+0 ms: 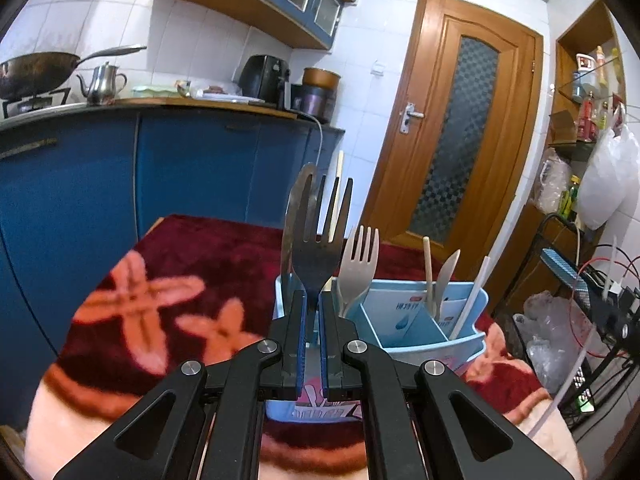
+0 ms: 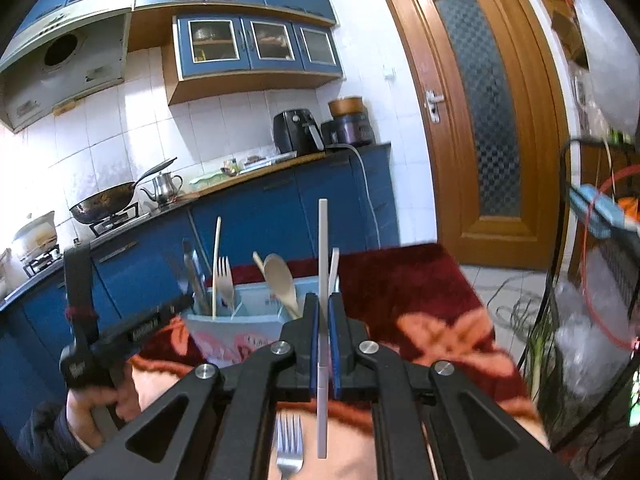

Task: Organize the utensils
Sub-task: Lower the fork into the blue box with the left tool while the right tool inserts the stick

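My left gripper point(image 1: 313, 298) is shut on a dark metal fork point(image 1: 318, 236), tines up, over the left compartment of the light blue utensil holder point(image 1: 478, 308). The holder also holds a metal knife point(image 1: 294, 216), a beige plastic fork point(image 1: 358, 268), a beige plastic knife point(image 1: 446, 280) and white chopsticks point(image 1: 470, 300). My right gripper point(image 2: 323, 300) is shut on a white chopstick point(image 2: 322, 280), held upright just right of the holder point(image 2: 228, 326). A wooden spoon point(image 2: 280, 278) stands in the holder. A metal fork point(image 2: 289, 444) lies on the cloth below my right gripper.
The holder stands on a dark red flowered cloth point(image 1: 168, 280) over a table. Blue kitchen cabinets point(image 1: 192, 168) stand behind, a wooden door point(image 1: 468, 136) to the right. Cables and plastic bags point(image 1: 560, 332) lie right of the table. The left hand-held gripper point(image 2: 92, 328) shows at the left.
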